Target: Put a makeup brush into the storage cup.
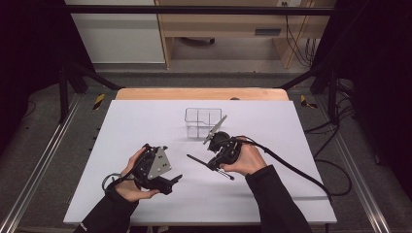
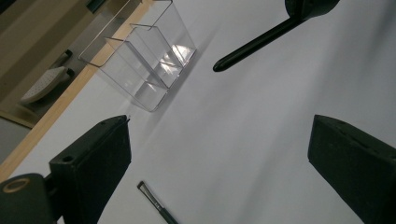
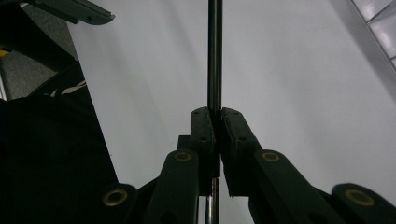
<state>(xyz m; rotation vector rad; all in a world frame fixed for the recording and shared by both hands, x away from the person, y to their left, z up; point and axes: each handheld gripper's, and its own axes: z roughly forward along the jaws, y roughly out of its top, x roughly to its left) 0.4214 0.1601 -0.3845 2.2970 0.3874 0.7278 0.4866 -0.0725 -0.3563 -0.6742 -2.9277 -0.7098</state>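
Note:
My right gripper (image 3: 215, 112) is shut on a thin black rod (image 3: 215, 51) that passes between its pads and runs straight ahead over the white mat. In the high view that gripper (image 1: 213, 164) sits right of centre, and the rod (image 1: 197, 159) points left from it. In the left gripper view the rod's tip (image 2: 238, 56) reaches in from the upper right. My left gripper (image 2: 219, 126) stands open above bare mat, with nothing between its jaws. From above, the left gripper (image 1: 171, 183) lies low on the mat's left half.
A clear plastic divided box (image 1: 203, 121) stands upright at the middle back of the mat (image 1: 272, 121), and in the left gripper view the box (image 2: 144, 60) is at upper left. A short dark stick with a metal end (image 2: 156, 205) lies on the mat close before the left gripper.

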